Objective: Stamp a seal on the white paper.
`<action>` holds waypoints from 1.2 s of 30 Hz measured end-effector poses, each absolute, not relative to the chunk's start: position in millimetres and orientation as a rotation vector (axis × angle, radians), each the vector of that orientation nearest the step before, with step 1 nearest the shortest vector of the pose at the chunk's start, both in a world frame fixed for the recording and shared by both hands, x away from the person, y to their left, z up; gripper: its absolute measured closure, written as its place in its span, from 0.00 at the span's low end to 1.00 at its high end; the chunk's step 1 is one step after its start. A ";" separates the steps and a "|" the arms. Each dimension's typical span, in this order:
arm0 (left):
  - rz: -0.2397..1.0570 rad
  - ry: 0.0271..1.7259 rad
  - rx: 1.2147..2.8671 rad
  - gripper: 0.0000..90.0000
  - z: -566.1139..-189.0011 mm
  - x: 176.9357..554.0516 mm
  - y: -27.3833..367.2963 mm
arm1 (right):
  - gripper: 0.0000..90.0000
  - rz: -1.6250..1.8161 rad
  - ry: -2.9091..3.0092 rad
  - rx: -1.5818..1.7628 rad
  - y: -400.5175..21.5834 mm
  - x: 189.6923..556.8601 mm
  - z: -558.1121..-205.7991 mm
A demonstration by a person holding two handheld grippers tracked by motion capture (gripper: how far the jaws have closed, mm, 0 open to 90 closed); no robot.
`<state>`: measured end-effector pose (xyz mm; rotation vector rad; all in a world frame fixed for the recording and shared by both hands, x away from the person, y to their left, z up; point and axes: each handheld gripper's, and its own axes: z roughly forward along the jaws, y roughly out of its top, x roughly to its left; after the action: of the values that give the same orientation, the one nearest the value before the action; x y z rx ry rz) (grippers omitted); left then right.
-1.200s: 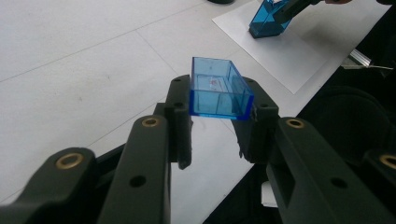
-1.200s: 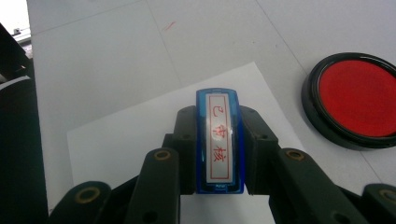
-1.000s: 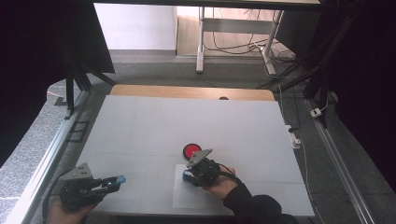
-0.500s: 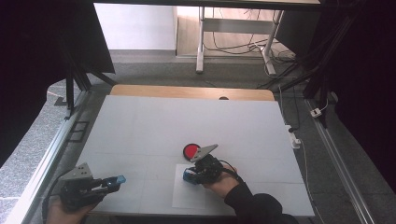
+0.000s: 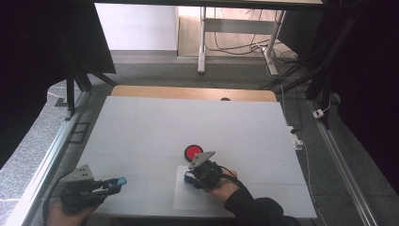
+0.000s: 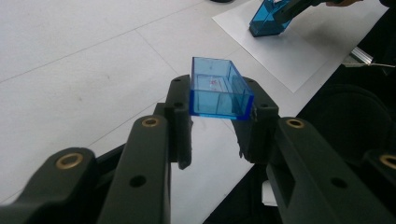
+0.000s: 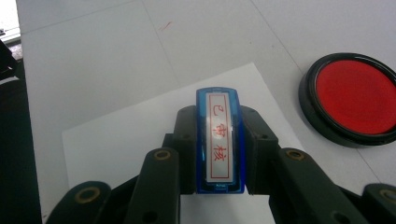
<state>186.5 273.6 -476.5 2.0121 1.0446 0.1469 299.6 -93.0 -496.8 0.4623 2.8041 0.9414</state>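
Two claws, each clenched on one part of a stamp. The right claw grips the blue stamp above the paper, its red-lettered face turned up toward the camera, probably so the face can be checked or aimed at the red ink pad just beside the sheet. The left claw holds the empty cap near the counter edge, well apart, likely keeping it out of the way.

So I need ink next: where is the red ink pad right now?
The red ink pad sits mid-table in the high view, just beyond the white paper sheet and the right gripper. In the right gripper view it lies at the right edge.
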 end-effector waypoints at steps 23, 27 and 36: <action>0.140 1.048 2.008 0.76 -476.6 186.9 274.4 | 0.79 1.019 2.855 0.537 -98.9 310.7 -498.0; 0.141 1.048 2.007 0.76 -476.6 186.9 274.5 | 0.79 1.017 2.859 0.545 -99.4 311.7 -497.1; 0.144 1.047 2.005 0.76 -476.6 186.7 274.5 | 0.79 1.068 2.823 0.558 -103.4 312.2 -487.4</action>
<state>186.7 274.5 -476.6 2.0053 1.0471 0.1436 312.2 -103.4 -487.4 0.5582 2.8233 1.0678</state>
